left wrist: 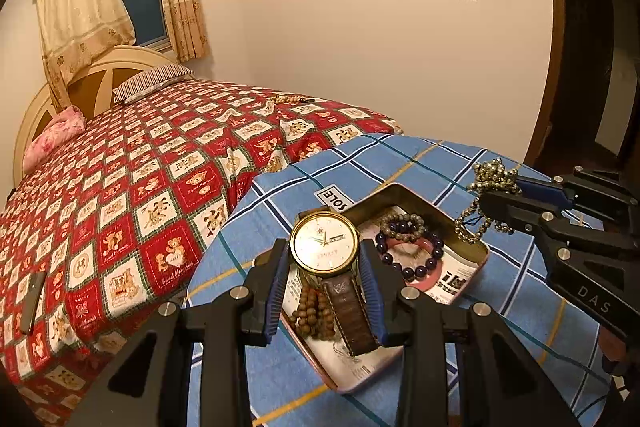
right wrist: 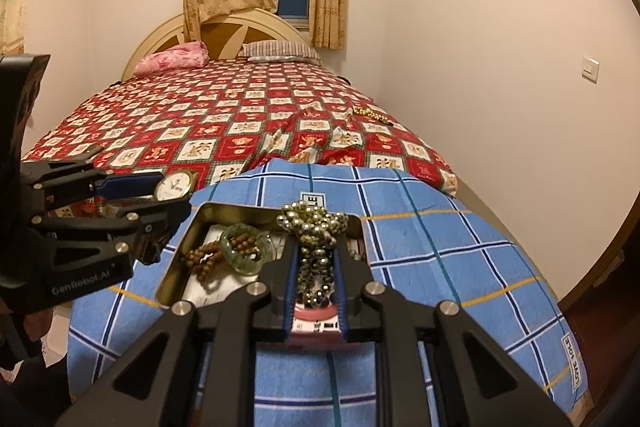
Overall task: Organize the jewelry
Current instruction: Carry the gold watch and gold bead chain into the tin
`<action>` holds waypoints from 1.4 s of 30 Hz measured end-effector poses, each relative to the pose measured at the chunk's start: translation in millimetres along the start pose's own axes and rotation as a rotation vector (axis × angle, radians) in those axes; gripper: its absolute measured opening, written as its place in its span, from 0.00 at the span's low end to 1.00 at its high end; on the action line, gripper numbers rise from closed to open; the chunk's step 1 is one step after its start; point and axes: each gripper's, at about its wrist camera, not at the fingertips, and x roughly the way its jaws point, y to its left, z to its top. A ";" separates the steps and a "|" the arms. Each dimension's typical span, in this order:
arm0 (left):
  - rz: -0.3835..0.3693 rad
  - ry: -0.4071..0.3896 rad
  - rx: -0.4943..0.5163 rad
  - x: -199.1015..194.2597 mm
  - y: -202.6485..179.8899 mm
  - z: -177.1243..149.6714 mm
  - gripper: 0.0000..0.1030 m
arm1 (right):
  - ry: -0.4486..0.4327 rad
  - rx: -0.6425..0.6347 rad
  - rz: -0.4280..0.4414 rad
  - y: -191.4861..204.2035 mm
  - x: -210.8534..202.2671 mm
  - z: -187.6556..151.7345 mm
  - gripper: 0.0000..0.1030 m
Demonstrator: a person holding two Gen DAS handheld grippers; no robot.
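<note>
My left gripper is shut on a gold wristwatch with a white dial and brown strap, held above the near end of an open metal tin. The tin holds a purple bead bracelet, a brown wooden bead string and a green bangle. My right gripper is shut on a bunch of metallic bead strands, held over the tin's far right side; the same gripper also shows in the left wrist view. The watch also shows in the right wrist view.
The tin rests on a blue plaid cloth over a rounded surface at the foot of a bed with a red teddy-bear quilt. More beads lie on the quilt near the wall. A dark phone-like object lies at the quilt's left edge.
</note>
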 end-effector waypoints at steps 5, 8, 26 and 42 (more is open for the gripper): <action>0.014 0.011 0.006 11.1 1.1 3.5 0.35 | 0.009 0.006 0.000 -3.2 10.0 4.1 0.18; 0.019 0.020 0.009 18.2 1.8 4.3 0.35 | 0.017 0.003 -0.002 -3.2 16.0 5.4 0.18; 0.028 0.062 0.023 48.3 1.1 4.7 0.35 | 0.081 -0.005 -0.003 -3.9 54.7 8.0 0.18; 0.025 0.114 0.030 67.0 2.1 -2.9 0.35 | 0.136 -0.010 0.008 -2.0 77.5 0.2 0.18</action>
